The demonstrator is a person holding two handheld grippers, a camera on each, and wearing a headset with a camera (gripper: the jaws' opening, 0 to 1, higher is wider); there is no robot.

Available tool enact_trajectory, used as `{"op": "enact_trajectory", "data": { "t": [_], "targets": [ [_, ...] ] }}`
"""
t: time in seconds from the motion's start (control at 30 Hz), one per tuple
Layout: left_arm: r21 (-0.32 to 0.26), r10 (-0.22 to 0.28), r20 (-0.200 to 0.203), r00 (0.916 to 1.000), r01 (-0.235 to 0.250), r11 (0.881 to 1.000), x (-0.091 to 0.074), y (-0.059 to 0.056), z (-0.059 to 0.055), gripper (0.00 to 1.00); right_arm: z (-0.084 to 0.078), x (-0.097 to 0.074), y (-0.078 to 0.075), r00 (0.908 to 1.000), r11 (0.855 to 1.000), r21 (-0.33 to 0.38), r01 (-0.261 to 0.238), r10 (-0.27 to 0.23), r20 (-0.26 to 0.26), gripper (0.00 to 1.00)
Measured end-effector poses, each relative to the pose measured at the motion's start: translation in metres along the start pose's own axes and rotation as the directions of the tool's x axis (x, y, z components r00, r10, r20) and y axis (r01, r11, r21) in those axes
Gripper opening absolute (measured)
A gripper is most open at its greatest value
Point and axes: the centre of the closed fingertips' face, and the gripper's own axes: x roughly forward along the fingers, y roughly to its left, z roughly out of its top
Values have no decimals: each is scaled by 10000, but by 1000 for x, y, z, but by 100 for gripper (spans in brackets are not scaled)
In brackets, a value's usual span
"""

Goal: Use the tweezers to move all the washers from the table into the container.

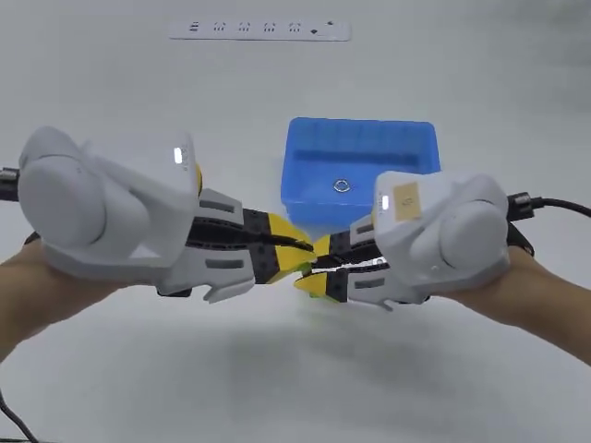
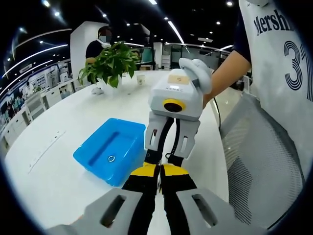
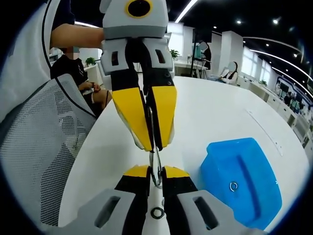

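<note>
My two grippers meet tip to tip over the white table, just in front of the blue container (image 1: 360,124). The thin metal tweezers (image 3: 155,164) run from between the jaws of my right gripper (image 3: 156,172) up into the yellow fingers (image 3: 132,115) of my left gripper (image 1: 303,251). Both are shut on the tweezers (image 1: 358,265). One washer (image 1: 342,186) lies inside the container (image 3: 254,200), and it also shows as a washer (image 3: 234,186) in the right gripper view. A small ring (image 3: 157,212) shows on the table between the right jaws. The left gripper (image 2: 159,172) faces the right gripper (image 2: 165,159).
A white power strip (image 1: 259,29) lies at the table's far edge. A potted plant (image 2: 110,61) stands further along the table. A mesh chair (image 2: 254,166) is beside the person. The container (image 2: 95,164) sits left of the left gripper's jaws.
</note>
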Motion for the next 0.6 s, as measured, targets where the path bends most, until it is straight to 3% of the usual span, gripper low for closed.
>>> {"op": "enact_trajectory", "data": {
  "t": [0.13,0.2,0.23,0.4,0.6],
  "targets": [
    [-168,-24,45,10000,25,9999,0,-1,0,6,0,0,1,9999,10000,3,-37,37,-98,10],
    [-560,-112,44,9999,114,9984,-1,-3,0,7,0,0,2,9999,10000,4,-87,87,-124,10],
    [-500,-105,45,9999,108,9987,-2,-3,0,7,1,1,6,9994,9992,250,-319,321,-86,10],
    [-289,-123,-55,9999,121,9995,-8,-5,4,6,8,-2,6,9996,9997,0,-257,257,-111,10],
    [23,-68,39,10000,68,10000,-13,-5,18,6,17,-12,3,9995,9995,-296,-138,130,-271,10]
  ]
}}
